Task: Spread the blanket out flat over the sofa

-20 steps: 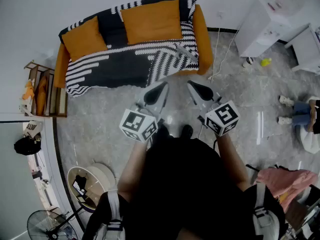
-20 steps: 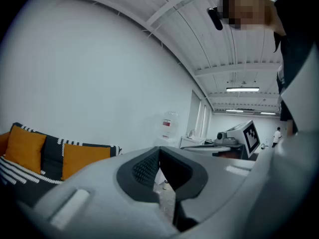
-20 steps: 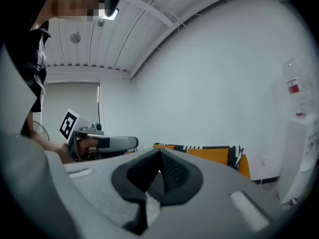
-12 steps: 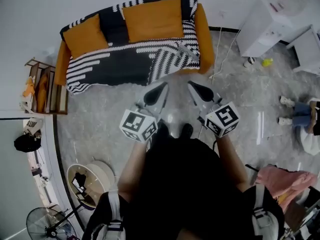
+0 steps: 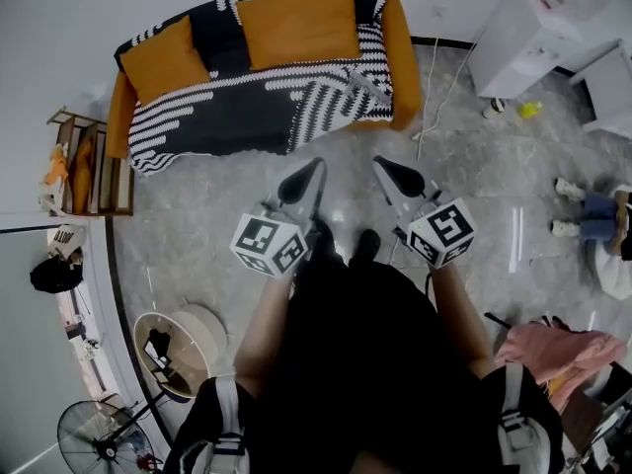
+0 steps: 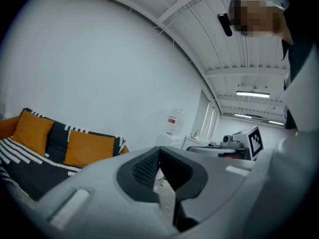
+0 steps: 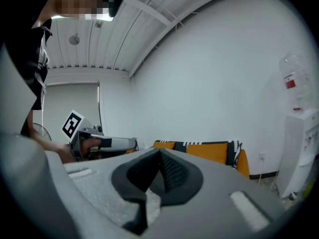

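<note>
blanket [image 5: 227,117] lying spread over sofa [image 5: 403,57] ahead; left gripper [image 5: 316,166] and right gripper [image 5: 379,164], both closed on nothing, drawn further back; task judged finished

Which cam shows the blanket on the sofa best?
Head view: it shows the whole blanket from above, draped over the sofa seat and back. Left gripper view catches only one end at frame left; right gripper view only a distant strip.
</note>
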Motion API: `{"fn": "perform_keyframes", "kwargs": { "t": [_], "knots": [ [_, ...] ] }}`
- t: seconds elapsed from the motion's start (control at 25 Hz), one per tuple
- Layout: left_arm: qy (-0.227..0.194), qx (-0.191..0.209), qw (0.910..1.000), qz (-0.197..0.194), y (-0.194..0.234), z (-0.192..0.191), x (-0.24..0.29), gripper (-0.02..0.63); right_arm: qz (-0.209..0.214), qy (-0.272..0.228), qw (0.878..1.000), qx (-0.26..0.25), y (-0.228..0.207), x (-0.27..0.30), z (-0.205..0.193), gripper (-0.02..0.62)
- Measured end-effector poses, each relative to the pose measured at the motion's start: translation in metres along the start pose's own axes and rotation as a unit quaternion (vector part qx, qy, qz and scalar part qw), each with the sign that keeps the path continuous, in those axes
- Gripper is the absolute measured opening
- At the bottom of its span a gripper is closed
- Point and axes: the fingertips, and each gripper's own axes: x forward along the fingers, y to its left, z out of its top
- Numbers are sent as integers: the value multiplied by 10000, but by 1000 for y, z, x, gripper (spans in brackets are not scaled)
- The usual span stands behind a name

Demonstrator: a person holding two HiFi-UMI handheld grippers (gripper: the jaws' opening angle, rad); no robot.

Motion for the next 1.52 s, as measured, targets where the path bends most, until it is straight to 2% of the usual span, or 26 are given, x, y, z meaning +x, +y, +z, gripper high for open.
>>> {"fn": "perform_keyframes", "kwargs": {
  "t": [0.32, 0.56, 0.92, 1.08, 1.32, 1.52],
  "knots": [
    [365, 141, 9991, -188, 4, -17, 27, 12, -194, 158, 9996, 110, -21, 2, -9, 2],
    [527, 170, 9977, -396, 29, -25, 72, 14, -461, 271, 9984, 199, -55, 18, -13, 2],
    [1020, 298, 9917, -721, 105, -22, 163, 15, -780, 331, 9957, 378, -127, 83, 5, 2],
    [1255, 298, 9878, -872, 146, -27, 204, 28, -995, 519, 9932, 319, -163, 118, 7, 2],
    [1709, 309, 9781, -1150, 197, -52, 262, 45, -1335, 794, 9869, 448, -210, 160, -5, 2],
    [2081, 365, 9690, -1280, 230, -90, 300, 62, -1417, 921, 9837, 609, -238, 192, -17, 2]
  ]
}}
